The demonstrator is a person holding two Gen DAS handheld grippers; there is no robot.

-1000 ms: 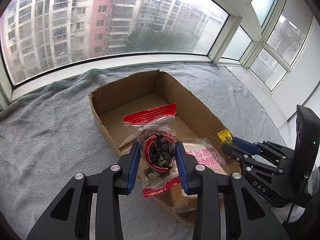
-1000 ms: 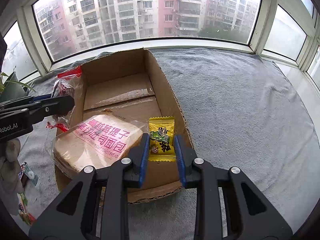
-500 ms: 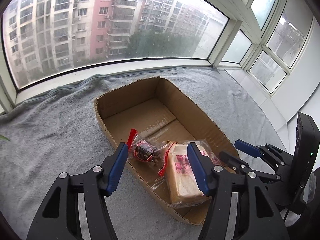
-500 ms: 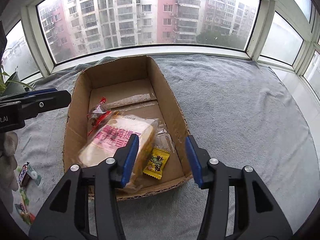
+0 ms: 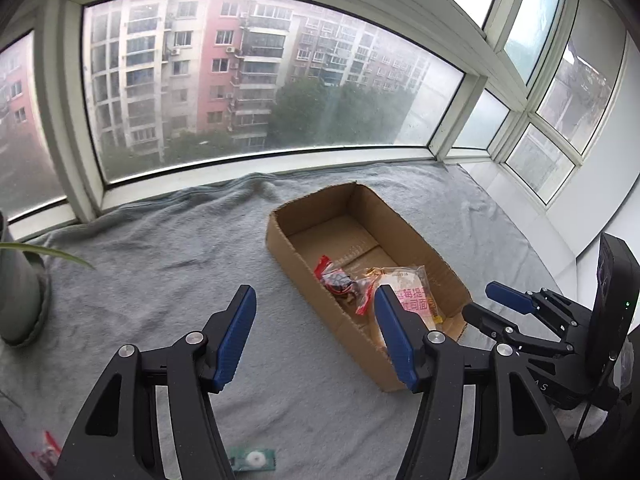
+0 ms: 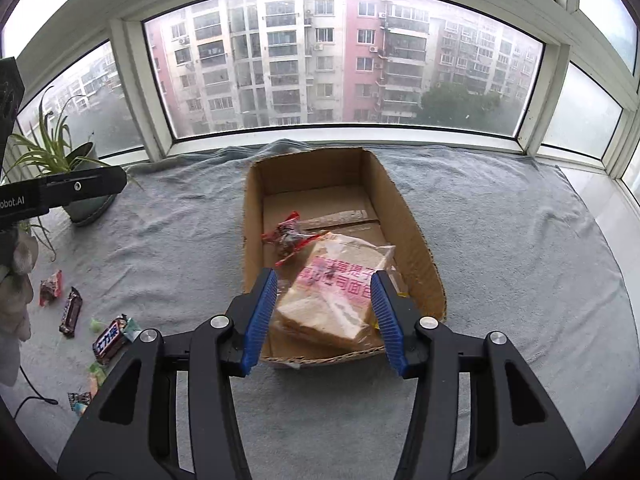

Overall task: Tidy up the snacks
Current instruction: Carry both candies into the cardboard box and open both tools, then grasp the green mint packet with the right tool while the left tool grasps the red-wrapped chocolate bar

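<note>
Left wrist view: The left gripper (image 5: 314, 338) stands with its jaws apart and holds nothing; only grey blanket (image 5: 160, 272) shows between its blue pads. The cardboard box (image 5: 304, 300) lies on the blanket toward the right edge, open side up. Inside it, at the near end, are a red-trimmed snack packet (image 5: 336, 280) and a bagged bread loaf (image 5: 408, 296), touching each other. The right gripper (image 5: 496, 306) sits just beside the box's near right corner, fingers parted, nothing between them. A small green packet (image 5: 253, 460) lies on the blanket at the near edge. A plant pot (image 5: 20, 300) stands at the left edge.

Right wrist view: The right gripper (image 6: 324, 316) is part open and empty; its pads frame the near end of the box (image 6: 416, 240) without touching the contents. The bread loaf (image 6: 336, 292) lies tilted in the near half, the red-trimmed packet (image 6: 286, 234) against the box's left wall beside it. A scrap of yellow wrapper (image 6: 400, 294) shows just right of the loaf. Loose snack bars (image 6: 108, 334) are scattered on the blanket near its left edge. A potted plant (image 6: 86, 200) stands at the far left corner.
</note>
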